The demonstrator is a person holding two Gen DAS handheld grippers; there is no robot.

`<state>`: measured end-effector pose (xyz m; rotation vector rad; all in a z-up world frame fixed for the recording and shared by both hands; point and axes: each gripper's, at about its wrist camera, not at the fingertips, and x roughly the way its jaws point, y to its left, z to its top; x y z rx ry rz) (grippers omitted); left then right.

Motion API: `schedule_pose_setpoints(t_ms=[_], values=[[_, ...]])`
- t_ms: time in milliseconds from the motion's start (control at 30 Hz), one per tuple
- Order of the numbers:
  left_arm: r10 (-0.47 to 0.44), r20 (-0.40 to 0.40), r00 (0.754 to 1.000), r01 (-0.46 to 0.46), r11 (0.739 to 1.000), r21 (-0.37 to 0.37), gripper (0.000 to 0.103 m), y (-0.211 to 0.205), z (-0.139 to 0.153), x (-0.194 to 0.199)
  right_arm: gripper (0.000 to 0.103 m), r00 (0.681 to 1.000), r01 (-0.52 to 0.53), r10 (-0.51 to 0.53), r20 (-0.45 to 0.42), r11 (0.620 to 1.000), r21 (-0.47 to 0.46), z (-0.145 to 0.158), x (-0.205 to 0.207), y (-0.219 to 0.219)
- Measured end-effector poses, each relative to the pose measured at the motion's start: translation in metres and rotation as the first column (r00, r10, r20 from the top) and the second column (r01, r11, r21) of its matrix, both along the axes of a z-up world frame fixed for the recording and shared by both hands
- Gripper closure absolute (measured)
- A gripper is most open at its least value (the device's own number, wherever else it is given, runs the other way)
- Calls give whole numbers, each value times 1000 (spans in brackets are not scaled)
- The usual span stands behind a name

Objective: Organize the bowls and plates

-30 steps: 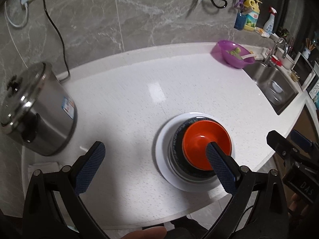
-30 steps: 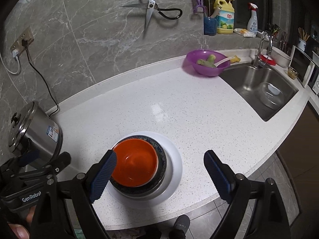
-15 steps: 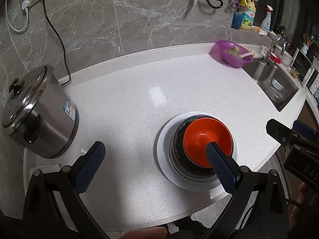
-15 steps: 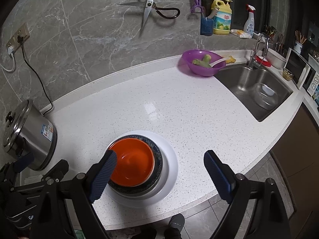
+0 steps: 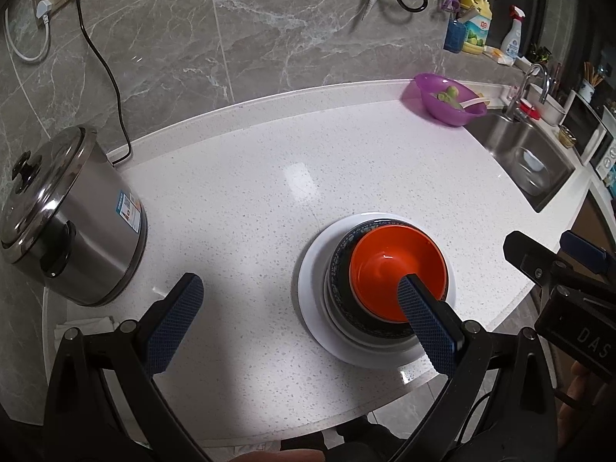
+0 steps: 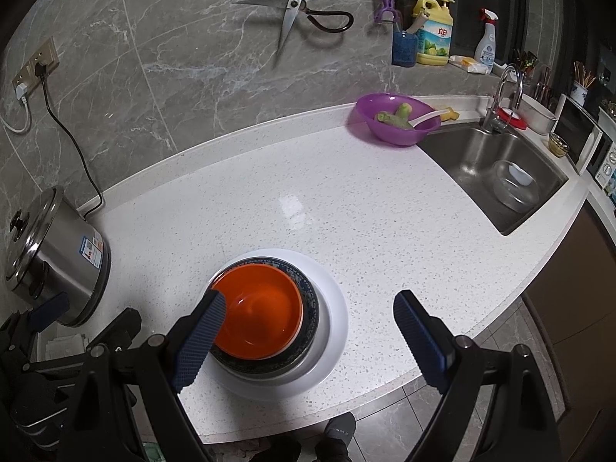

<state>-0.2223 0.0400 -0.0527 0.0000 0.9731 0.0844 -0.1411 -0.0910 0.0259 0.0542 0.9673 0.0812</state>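
Three dishes stack right of the steel pot (image 5: 73,223): orange bowl (image 5: 392,265) in dark bowl (image 5: 338,265) on white plate (image 5: 312,281). My left gripper (image 5: 296,323) is spread, empty. Right wrist view: my right gripper (image 6: 308,335) is spread, empty, above that plate (image 6: 335,308).

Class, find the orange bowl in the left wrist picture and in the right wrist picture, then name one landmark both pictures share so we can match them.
Left wrist view: the orange bowl sits lower right of centre, nested in a dark bowl on a white plate.
Right wrist view: the orange bowl sits lower left of centre, in the same stack.
Shared landmark: the purple bowl beside the sink.
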Motion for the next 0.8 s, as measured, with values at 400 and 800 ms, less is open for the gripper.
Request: schedule_pose_setpoints(t_ms=[400, 800], values=[[8, -9, 1000, -9, 1000, -21, 1, 2, -2, 3, 12, 1000, 7, -7, -6, 1000, -5, -3, 4, 0], [14, -17, 1000, -14, 1000, -19, 1, -1, -5, 5, 12, 1000, 12, -12, -12, 1000, -9, -5, 6, -1]])
